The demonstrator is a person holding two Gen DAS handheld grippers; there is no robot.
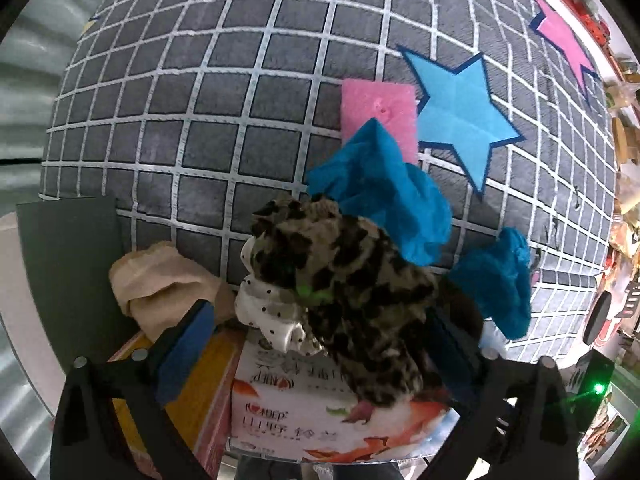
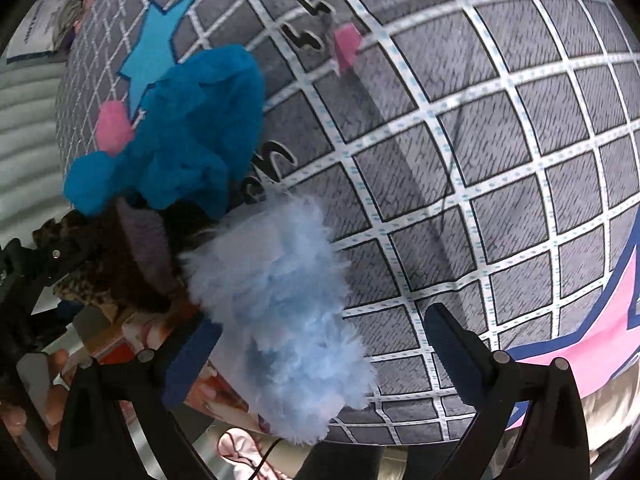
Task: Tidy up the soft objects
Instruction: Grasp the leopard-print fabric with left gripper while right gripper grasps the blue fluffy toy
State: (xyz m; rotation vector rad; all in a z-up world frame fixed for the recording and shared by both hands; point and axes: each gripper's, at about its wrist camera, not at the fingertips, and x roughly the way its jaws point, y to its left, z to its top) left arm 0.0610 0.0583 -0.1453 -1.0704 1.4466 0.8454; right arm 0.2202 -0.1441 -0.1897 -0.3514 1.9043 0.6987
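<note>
Domestic bedroom: grid-patterned grey bedspread (image 1: 248, 92) with printed stars; cluttered shelving (image 1: 624, 128) along the bedspread's far edge.

A: Item count?
B: One leopard-print plush cloth (image 1: 352, 280), one fluffy pale-blue fabric piece (image 2: 280, 304), one pink rectangular foam sponge (image 1: 378, 114), one printed cardboard box (image 1: 304, 408).

Leopard-print plush (image 1: 352, 292) lies draped over a printed box — crumpled blue cloth (image 1: 380, 188) beside it, fluffy pale-blue piece (image 2: 280, 300) nearby.
</note>
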